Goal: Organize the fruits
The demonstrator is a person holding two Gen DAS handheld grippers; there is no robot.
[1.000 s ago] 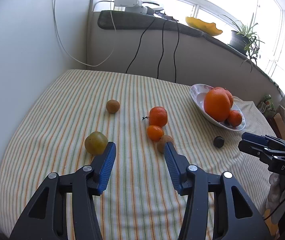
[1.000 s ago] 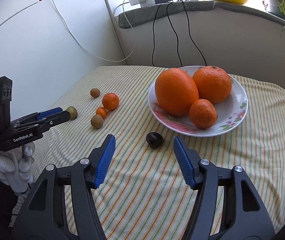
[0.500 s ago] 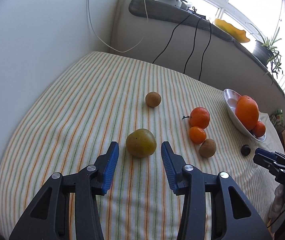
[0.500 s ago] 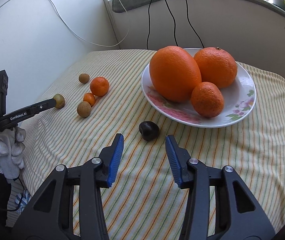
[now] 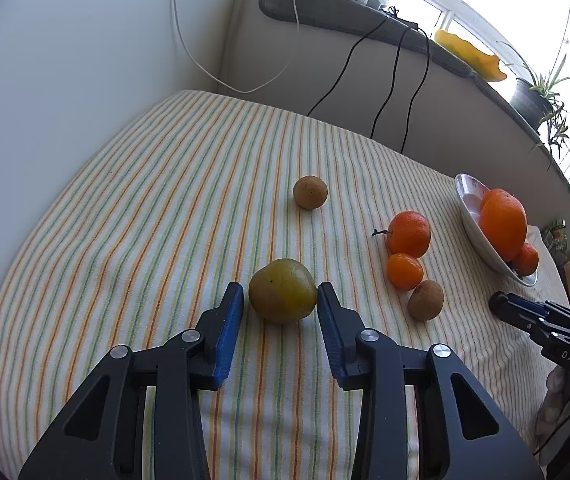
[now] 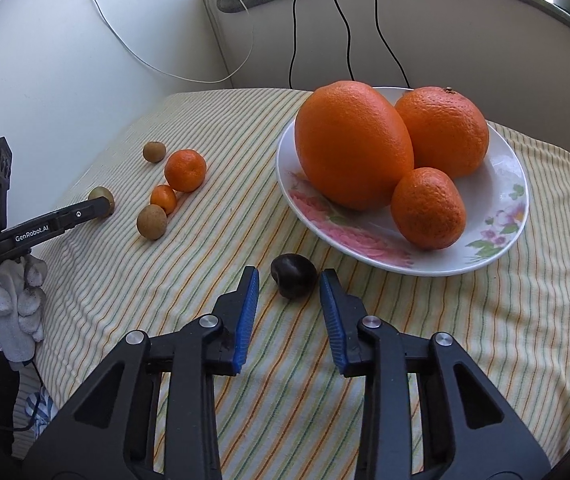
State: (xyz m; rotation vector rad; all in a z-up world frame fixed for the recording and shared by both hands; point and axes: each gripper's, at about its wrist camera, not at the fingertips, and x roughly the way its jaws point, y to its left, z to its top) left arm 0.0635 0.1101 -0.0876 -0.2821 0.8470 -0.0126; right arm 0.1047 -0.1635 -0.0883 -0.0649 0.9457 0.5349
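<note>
Blue-padded tongs close in on two fruits at once on a striped table.

Left tongs (image 5: 279,300) have just been narrowing around a greenish-yellow fruit (image 5: 282,290): the right pad looks to be touching its side, a sliver of cloth still shows by the left pad. Right tongs (image 6: 288,285) have also been narrowing, with the dark plum-like fruit (image 6: 293,275) between the pads, not yet pinched, just beside the floral plate (image 6: 501,236) of oranges. A gentle, centred squeeze should stop either fruit rolling. The plate's rim lies close to the right tongs, so lifting straight up seems safest; the left has open striped tablecloth (image 5: 157,200) around it, with a wall beyond.
</note>
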